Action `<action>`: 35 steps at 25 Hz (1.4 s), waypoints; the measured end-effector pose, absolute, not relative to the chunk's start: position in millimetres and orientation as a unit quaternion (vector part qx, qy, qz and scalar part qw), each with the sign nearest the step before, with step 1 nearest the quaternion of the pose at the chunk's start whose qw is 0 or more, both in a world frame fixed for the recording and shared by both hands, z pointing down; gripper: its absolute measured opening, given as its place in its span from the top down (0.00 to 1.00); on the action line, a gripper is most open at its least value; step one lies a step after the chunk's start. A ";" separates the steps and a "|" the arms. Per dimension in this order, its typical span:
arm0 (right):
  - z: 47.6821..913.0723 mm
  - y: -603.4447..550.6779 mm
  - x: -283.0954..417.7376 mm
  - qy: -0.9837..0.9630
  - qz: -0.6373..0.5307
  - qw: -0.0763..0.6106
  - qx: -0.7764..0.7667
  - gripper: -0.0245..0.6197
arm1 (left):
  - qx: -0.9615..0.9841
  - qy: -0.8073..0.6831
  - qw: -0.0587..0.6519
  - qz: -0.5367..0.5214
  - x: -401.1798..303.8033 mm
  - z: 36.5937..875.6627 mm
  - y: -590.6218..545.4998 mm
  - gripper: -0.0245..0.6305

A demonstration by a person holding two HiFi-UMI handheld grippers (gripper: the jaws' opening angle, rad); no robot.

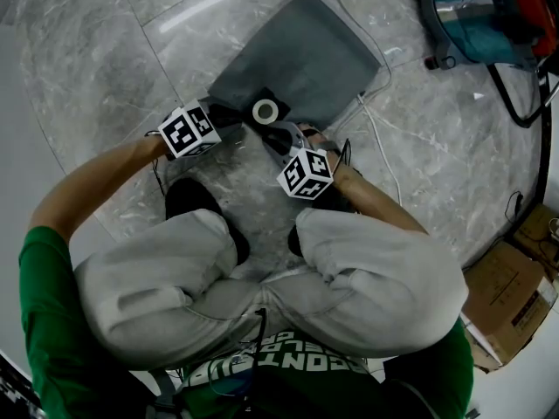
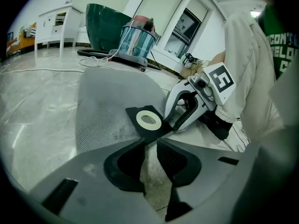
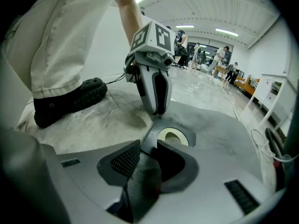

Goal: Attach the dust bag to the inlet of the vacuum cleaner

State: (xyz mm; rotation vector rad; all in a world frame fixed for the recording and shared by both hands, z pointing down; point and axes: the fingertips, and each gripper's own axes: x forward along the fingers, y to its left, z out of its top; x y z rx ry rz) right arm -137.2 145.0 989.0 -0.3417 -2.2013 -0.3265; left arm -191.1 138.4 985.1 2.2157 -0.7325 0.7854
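While the person (image 1: pixel 157 286) crouches over it, the dust bag (image 1: pixel 297 59) lies flat on the floor (image 1: pixel 105 51).
Left gripper (image 2: pixel 149 143) fingers stand narrowly apart, released, at a corner of the bag's black collar (image 2: pixel 150 133). Right gripper (image 3: pixel 149 142) fingers are also released, with bag fabric and the collar edge between them. A white ring (image 1: pixel 265 110) sits in the collar. The vacuum cleaner (image 1: pixel 480 16) stands well apart, beyond the bag.
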 end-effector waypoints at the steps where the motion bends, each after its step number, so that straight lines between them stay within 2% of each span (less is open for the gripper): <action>1: 985.0 143.2 -138.1 -0.887 -0.137 0.423 -0.130 0.79 | 0.850 -0.281 0.330 0.300 -190.5 983.5 137.0 0.87; 10: 942.4 113.1 -149.1 -0.918 -0.141 0.365 -0.060 0.79 | 0.870 -0.306 0.259 0.288 -191.3 957.7 113.3 0.87; 19: 924.1 79.3 -146.3 -0.933 -0.097 0.346 0.010 0.80 | 0.868 -0.346 0.240 0.261 -192.1 932.9 75.6 0.87; 28: 926.8 45.5 -143.4 -0.928 -0.067 0.356 0.089 0.88 | 0.878 -0.341 0.221 0.254 -183.8 916.1 38.5 0.87; 35: 928.3 32.0 -144.8 -0.931 -0.037 0.353 0.089 0.94 | 0.885 -0.326 0.196 0.268 -181.3 911.2 26.2 0.87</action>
